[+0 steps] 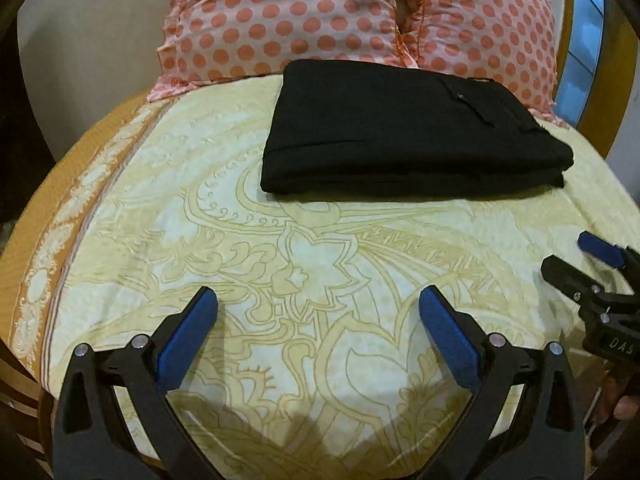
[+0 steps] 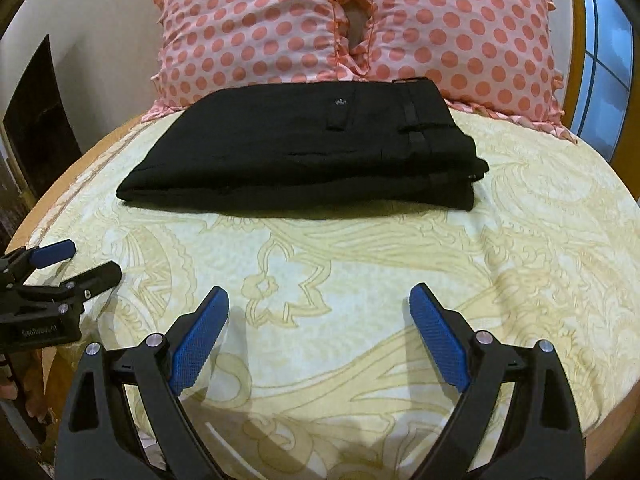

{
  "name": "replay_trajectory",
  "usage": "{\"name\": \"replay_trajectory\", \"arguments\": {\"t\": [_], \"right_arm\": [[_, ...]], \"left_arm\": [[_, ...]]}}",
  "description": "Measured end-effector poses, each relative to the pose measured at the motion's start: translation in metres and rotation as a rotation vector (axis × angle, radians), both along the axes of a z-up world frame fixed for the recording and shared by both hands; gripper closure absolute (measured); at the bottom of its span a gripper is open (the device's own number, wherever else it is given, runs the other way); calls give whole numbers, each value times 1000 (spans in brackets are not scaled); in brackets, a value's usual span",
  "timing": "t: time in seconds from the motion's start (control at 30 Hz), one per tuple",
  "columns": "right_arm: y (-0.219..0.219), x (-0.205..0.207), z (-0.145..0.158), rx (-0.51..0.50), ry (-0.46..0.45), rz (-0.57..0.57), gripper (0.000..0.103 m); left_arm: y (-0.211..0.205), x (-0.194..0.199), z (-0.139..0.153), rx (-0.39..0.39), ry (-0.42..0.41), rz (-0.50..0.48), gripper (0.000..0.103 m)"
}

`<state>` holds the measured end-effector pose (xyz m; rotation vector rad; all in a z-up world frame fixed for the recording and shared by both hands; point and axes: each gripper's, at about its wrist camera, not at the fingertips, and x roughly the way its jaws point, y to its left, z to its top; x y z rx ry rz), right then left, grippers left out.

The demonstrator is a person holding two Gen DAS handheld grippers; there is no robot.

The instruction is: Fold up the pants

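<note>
The black pants (image 1: 408, 132) lie folded into a flat rectangular stack on the bed, just in front of the pillows; they also show in the right wrist view (image 2: 308, 148), waistband and belt loops to the right. My left gripper (image 1: 318, 300) is open and empty, well short of the pants above the sheet. My right gripper (image 2: 318, 298) is open and empty, also back from the pants. Each gripper shows at the edge of the other's view: the right gripper (image 1: 568, 256) and the left gripper (image 2: 94, 260), both with jaws apart.
The bed has a yellow floral sheet (image 1: 320, 260) with an orange border (image 1: 52, 248) at the left. Two pink polka-dot pillows (image 2: 256, 28) (image 2: 460, 32) lean at the head. A window (image 2: 604, 48) is at the right.
</note>
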<state>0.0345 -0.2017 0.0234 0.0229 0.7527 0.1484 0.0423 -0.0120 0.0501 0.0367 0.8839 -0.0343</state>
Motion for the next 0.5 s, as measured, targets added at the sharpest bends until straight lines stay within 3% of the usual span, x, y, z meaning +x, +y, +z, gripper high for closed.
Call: {"name": "replay_trajectory", "arguments": {"t": [0.23, 0.27, 0.5], "right_arm": [[4, -3, -3, -55, -22, 7, 5], [2, -3, -4, -56, -31, -3, 1], [0, -4, -7, -41, -64, -22, 1]], "left_arm": [[-2, -6, -2, -8, -34, -10, 2], [-2, -7, -2, -8, -45, -11, 2], [-1, -14, -5, -10, -112, -14, 2]]}}
